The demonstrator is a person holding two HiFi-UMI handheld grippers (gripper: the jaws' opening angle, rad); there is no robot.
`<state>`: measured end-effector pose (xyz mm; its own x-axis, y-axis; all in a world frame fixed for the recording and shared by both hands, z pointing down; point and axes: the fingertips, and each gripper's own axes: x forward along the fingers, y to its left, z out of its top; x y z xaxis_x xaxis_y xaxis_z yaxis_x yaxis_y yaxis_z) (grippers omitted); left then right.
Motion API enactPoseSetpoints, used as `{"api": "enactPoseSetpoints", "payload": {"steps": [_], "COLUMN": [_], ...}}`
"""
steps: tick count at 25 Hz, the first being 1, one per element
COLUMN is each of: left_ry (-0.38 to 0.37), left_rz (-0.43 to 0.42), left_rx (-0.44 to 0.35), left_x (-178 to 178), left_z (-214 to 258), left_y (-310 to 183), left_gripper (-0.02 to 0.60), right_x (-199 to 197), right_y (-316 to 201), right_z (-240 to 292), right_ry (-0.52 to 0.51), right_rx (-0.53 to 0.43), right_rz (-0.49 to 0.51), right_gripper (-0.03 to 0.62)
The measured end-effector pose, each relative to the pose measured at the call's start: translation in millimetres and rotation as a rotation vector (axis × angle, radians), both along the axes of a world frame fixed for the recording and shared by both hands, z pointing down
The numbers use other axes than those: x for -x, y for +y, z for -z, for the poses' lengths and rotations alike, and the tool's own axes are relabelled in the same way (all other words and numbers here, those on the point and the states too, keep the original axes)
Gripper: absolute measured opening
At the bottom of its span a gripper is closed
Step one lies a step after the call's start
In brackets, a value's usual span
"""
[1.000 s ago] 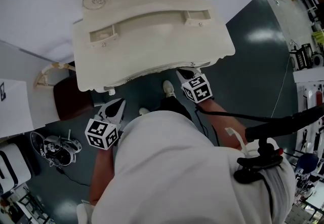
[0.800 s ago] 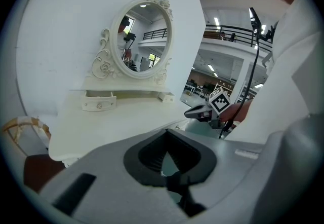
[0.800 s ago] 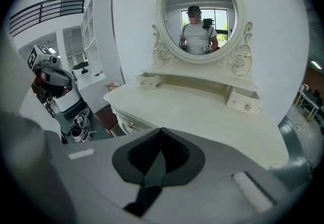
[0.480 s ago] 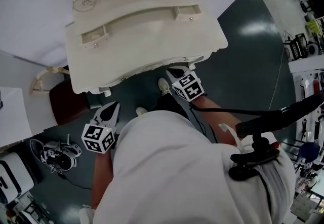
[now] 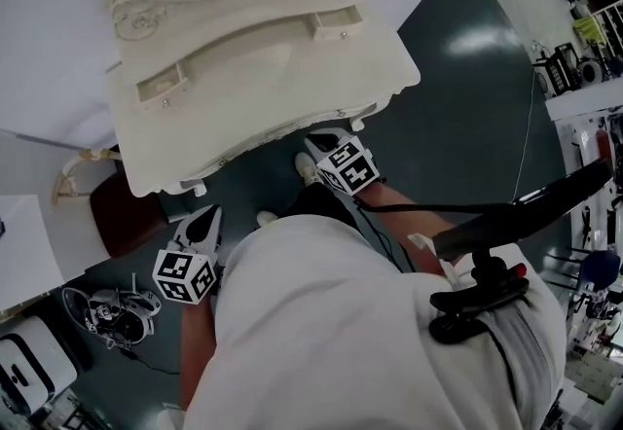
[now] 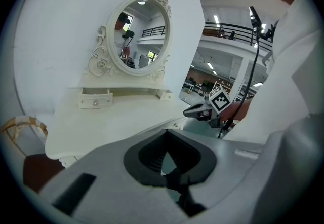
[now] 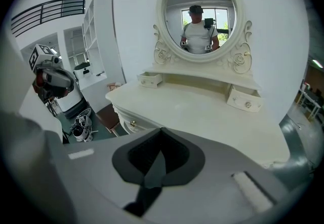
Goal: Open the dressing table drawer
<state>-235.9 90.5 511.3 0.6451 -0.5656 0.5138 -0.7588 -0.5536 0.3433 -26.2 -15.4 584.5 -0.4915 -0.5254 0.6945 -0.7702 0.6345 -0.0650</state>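
table (image 5: 263,78) shifted left; knob (image 7: 133,123) in right gripper view, not head

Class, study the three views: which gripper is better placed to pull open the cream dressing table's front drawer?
Probably the right gripper: it sits at the front edge of the cream dressing table, and its view shows the front drawer's brass knob. The left gripper hangs farther back, by the corner.

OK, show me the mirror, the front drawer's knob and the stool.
mirror (image 7: 202,15): right gripper view, on the glass.
knob (image 7: 133,123): right gripper view, its round head.
stool (image 5: 128,218): head view, brown seat.
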Motion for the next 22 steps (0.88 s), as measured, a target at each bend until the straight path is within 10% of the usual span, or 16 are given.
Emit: {"api": "enactPoseSetpoints", "payload": {"steps": [22], "left_ry": [-0.027], "left_rz": [-0.008], "left_rx": [0.043], "left_x": [-27], "left_z": [3], "left_y": [-69], "left_gripper": [0.003], "right_x": [-31], "right_y": [-63], "right_z": [3], "right_ry": [-0.012], "right_rx": [0.031], "right_rz": [0.002], "right_gripper": [0.0]}}
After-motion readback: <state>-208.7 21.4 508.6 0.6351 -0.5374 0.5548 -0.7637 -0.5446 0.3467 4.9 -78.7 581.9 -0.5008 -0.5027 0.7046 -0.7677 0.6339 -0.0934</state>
